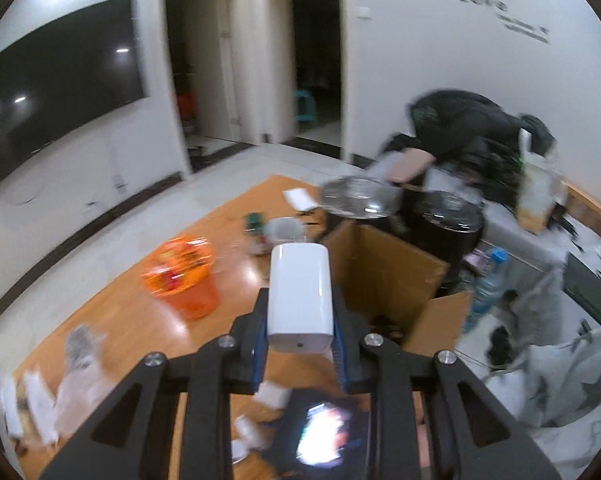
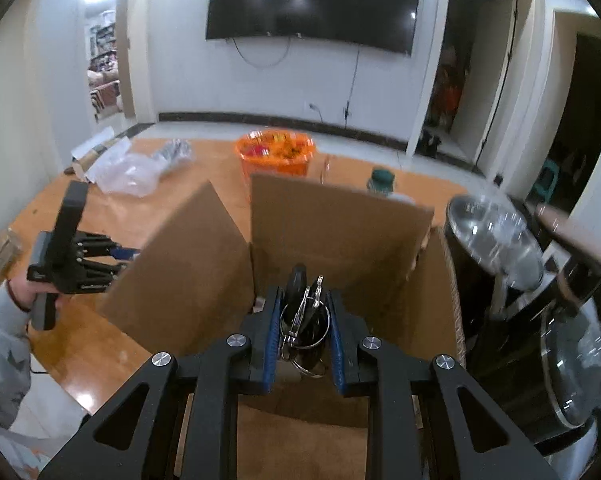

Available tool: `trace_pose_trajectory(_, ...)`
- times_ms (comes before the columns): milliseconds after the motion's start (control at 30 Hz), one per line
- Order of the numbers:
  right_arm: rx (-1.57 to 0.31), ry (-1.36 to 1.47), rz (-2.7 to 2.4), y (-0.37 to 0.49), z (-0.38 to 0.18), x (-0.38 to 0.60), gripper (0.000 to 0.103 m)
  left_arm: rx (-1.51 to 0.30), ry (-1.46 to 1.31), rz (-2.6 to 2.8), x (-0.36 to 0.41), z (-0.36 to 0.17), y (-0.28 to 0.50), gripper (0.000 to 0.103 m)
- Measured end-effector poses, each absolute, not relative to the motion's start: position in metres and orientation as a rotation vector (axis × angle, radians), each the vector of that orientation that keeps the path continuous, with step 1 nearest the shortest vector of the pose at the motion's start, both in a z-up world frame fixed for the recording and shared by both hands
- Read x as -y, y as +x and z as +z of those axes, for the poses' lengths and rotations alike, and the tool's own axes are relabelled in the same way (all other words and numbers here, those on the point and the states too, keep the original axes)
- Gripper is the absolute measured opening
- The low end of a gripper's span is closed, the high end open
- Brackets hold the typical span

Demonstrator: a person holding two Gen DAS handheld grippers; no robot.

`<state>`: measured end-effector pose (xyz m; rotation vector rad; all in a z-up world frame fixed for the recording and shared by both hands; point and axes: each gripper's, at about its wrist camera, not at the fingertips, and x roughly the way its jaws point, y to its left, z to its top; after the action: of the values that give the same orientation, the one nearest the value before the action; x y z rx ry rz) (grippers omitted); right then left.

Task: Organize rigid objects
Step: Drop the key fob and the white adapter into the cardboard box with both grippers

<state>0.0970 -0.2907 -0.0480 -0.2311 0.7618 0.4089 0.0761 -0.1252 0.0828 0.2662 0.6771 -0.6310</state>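
My left gripper (image 1: 300, 308) is shut on a white rounded case (image 1: 299, 280), held above the wooden table (image 1: 132, 332) beside an open cardboard box (image 1: 384, 276). In the right wrist view, my right gripper (image 2: 304, 300) is shut on a bunch of keys (image 2: 305, 316) with a black fob and metal rings. It hangs over the open box (image 2: 332, 220), between the raised flaps. The left gripper (image 2: 116, 260) also shows at the left of that view, held by a hand in a grey star-print sleeve. Its fingertips are hidden behind a flap.
An orange bucket (image 1: 184, 276) of small items stands on the table, with plastic bags (image 2: 128, 172) and a green-capped jar (image 2: 381, 179) nearby. Two black bins with shiny lids (image 2: 496, 240) stand right of the box. Another person (image 1: 460, 136) bends over behind them. A lit screen (image 1: 324, 432) lies below.
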Motion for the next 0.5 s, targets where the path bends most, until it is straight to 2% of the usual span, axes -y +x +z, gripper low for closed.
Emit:
trace_pose_trajectory(267, -0.810, -0.265, 0.371, 0.097, -0.055, 0.293, 0.019, -0.883, 0.325, -0.779, 0.200, 0.036, 0.104, 0.024)
trace_pose_trajectory(333, -0.799, -0.283, 0.363, 0.095, -0.054, 0.291, 0.022, -0.923, 0.354, -0.793, 0.212, 0.023, 0.106, 0.024)
trace_pose_trajectory(500, -0.731, -0.238, 0.459, 0.083, -0.036, 0.280, 0.022, -1.008, 0.433, -0.779, 0.230, -0.002, 0.111, 0.026)
